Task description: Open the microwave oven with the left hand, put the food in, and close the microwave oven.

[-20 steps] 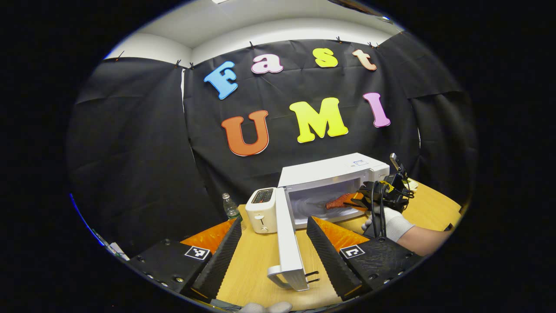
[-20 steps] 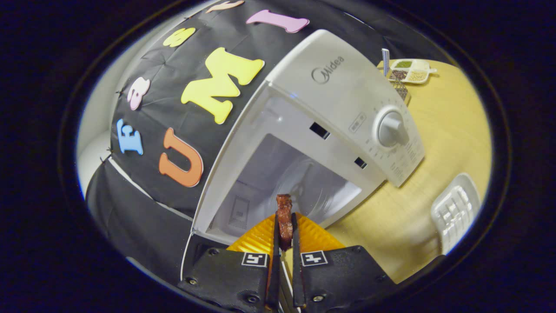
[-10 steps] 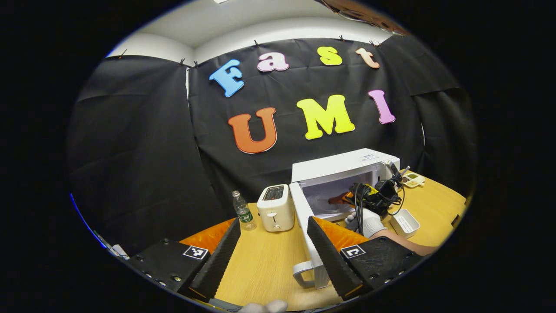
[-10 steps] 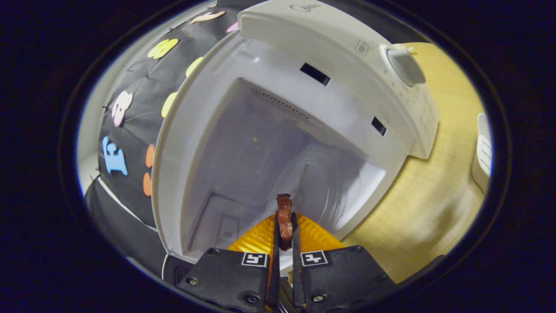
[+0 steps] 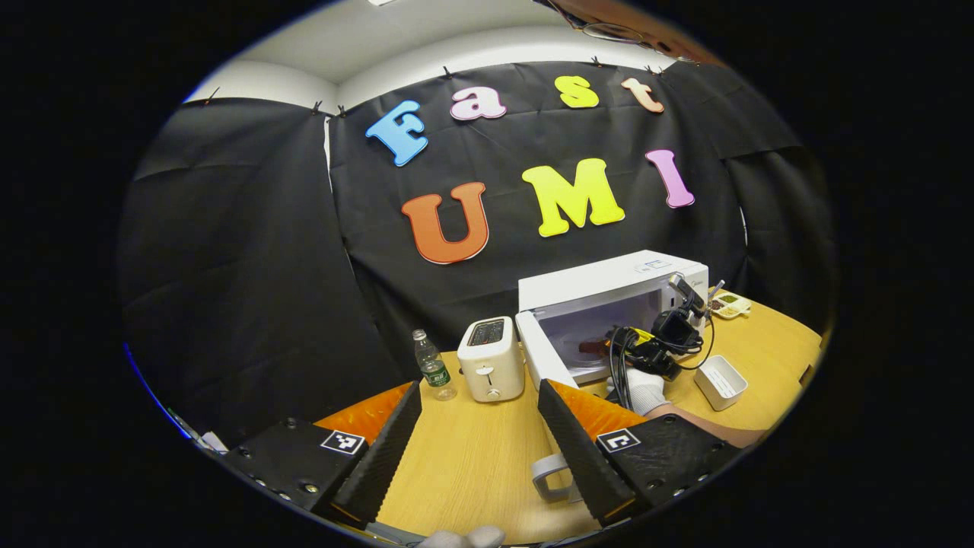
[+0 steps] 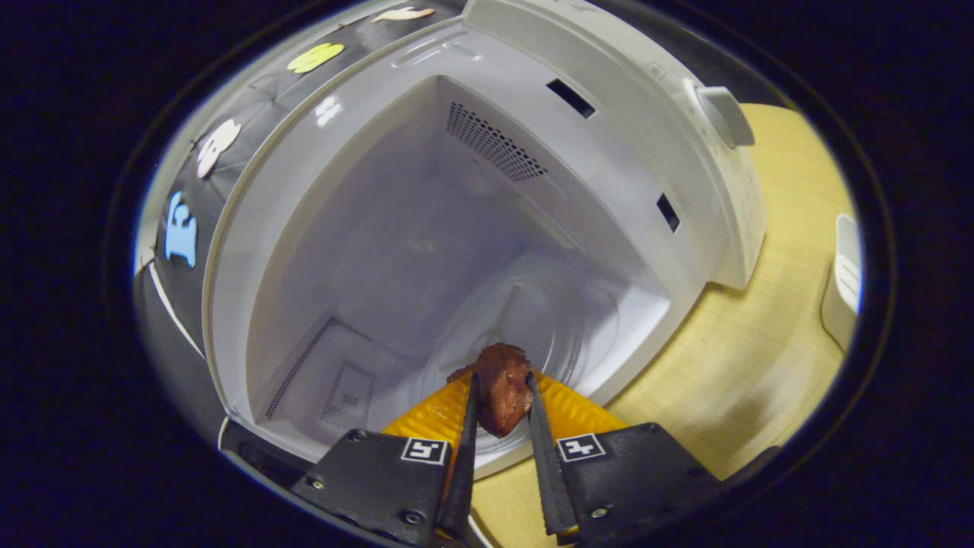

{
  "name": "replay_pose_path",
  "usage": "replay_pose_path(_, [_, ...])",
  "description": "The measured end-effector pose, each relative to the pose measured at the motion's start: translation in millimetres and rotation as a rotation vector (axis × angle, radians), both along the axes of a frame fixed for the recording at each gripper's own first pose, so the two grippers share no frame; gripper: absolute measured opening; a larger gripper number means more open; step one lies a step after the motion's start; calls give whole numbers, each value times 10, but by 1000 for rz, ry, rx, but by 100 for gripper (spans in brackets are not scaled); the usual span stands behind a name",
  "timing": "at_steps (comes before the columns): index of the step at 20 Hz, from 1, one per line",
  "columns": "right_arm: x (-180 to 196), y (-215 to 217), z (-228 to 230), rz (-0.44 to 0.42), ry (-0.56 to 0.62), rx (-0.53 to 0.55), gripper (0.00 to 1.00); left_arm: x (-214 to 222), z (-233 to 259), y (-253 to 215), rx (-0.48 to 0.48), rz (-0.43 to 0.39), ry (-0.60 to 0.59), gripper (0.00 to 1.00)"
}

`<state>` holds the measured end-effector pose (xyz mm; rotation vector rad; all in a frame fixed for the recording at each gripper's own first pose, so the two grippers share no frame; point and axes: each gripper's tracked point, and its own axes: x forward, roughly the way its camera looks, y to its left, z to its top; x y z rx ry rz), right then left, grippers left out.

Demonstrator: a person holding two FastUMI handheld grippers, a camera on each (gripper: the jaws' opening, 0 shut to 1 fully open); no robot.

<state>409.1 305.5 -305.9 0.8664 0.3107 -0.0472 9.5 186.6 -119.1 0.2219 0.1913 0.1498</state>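
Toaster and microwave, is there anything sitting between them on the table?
In the left gripper view, only the microwave's open door stands between the toaster and the microwave; I see nothing else there.

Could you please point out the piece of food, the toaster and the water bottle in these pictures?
piece of food (image 6: 501, 384): right gripper view, its reddish-brown middle between the fingers.
toaster (image 5: 493, 371): left gripper view, its front face.
water bottle (image 5: 434, 370): left gripper view, its labelled body.

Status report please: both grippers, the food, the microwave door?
Left gripper open, idle. Right gripper at the microwave mouth, food between its fingers. Door open, path clear.
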Motion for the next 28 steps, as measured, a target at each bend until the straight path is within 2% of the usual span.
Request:
replay_pose_path(1, [-5,-12,17,7,-5,-55,30,6,-21,10,0,0,3,95])
replay_pose_path(2, [-11,6,37,15,-8,-106,42,12,-35,1,0,1,8,95])
replay_pose_path(3, [-13,18,57,31,-16,-152,62,10,-43,-5,-2,-3,10,95])
replay_pose_path(4, [-26,27,75,42,-22,-194,88,20,-45,-11,0,-4,10,95])
replay_pose_path(5, [-36,19,81,45,-24,-224,69,27,-40,-15,3,-3,9,95])
replay_pose_path(6, [-35,20,88,53,-33,-245,89,35,-43,-17,1,-3,9,95])
replay_pose_path(7, [-32,47,107,63,-47,-283,89,39,-50,-25,0,-3,9,95])
replay_pose_path(8, [-40,57,107,81,-54,-338,82,39,-42,-35,-2,-4,8,95])
replay_pose_path(9, [-74,107,77,103,-44,-369,99,34,-47,-42,-1,-5,7,95])
replay_pose_path(14, [-88,195,27,150,-39,-424,100,12,-77,-75,-8,-5,9,95])
replay_pose_path(15, [-94,204,47,156,-42,-420,89,5,-71,-79,-6,-4,7,95])
replay_pose_path(16, [-104,177,66,149,-45,-426,100,-2,-65,-71,-4,-3,2,95])
replay_pose_path(17, [-91,113,93,131,-49,-441,100,3,-52,-67,-4,2,1,95])
replay_pose_path(18, [-100,113,130,133,-61,-452,90,-9,-58,-58,-5,5,0,95])
replay_pose_path(19, [-103,138,160,146,-70,-433,100,-13,-57,-62,-7,5,-1,95])
replay_pose_path(23, [-250,96,303,158,-87,-425,100,-35,-14,-54,-18,18,-16,95])
replay_pose_path(24, [-322,88,387,166,-99,-426,90,-31,10,-75,-27,16,-22,95])
replay_pose_path(25, [-408,65,493,178,-106,-428,100,-27,43,-83,-29,17,-29,95])
replay_pose_path(26, [-518,30,612,189,-117,-441,100,-30,63,-62,-31,19,-34,95])
replay_pose_path(27, [-637,-23,753,200,-128,-453,90,-30,106,-71,-34,17,-43,95])
replay_pose_path(28, [-766,-86,908,212,-144,-472,100,-36,161,-85,-41,13,-53,95])
